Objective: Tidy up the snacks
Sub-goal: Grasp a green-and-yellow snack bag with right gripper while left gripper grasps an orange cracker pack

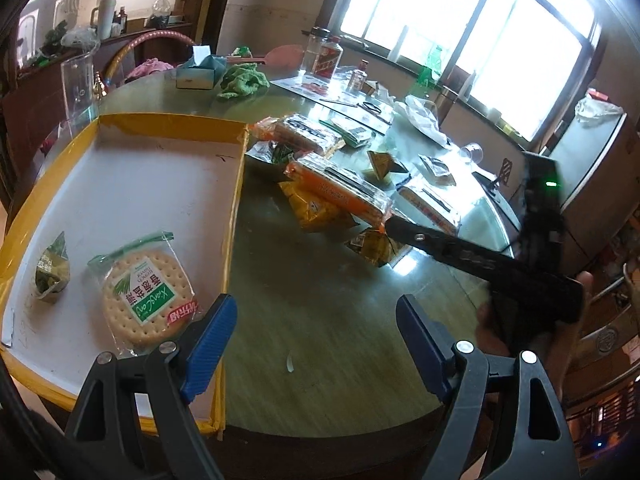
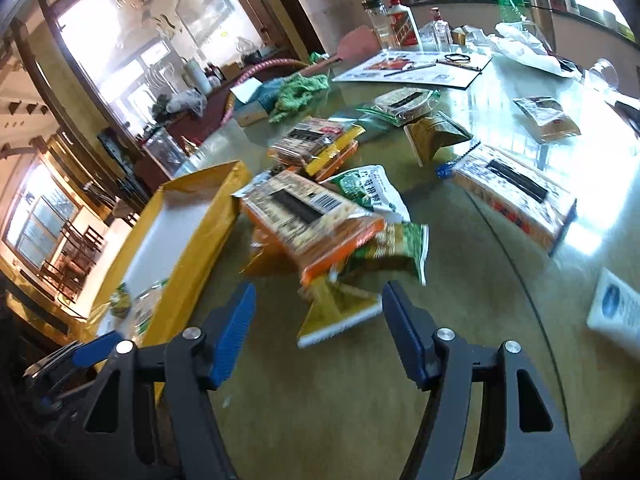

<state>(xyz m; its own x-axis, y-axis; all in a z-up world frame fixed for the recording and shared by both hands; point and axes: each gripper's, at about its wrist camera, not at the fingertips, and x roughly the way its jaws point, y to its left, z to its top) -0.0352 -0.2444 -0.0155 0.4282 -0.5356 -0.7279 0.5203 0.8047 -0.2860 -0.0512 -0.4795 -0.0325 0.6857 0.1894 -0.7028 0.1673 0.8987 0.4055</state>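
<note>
Two snacks already lie in the yellow-rimmed tray (image 1: 236,184): a round cracker pack (image 1: 145,302) and, just beside it toward the tray's outer edge, a small green packet (image 1: 51,270). I read the left gripper (image 1: 316,344) as spread wide and holding nothing, positioned above the tray's near corner and the bare tabletop (image 1: 320,312). My right gripper (image 2: 318,332) also has its jaws apart and empty; its left fingertip is level with the tray wall (image 2: 200,220), and a yellow wrapper (image 2: 336,312) lies on the table between the two pads, not touched by either.

Remaining snacks are heaped on the table just beside the tray's right wall: an orange biscuit pack (image 2: 312,224) lies tilted on top of a green-and-white bag (image 2: 364,192), with a second orange pack (image 2: 316,144) behind. One boxed pack (image 2: 516,200) lies apart to the right. In the left wrist view, the right gripper's black finger (image 1: 472,256) reaches in toward the heap.
</note>
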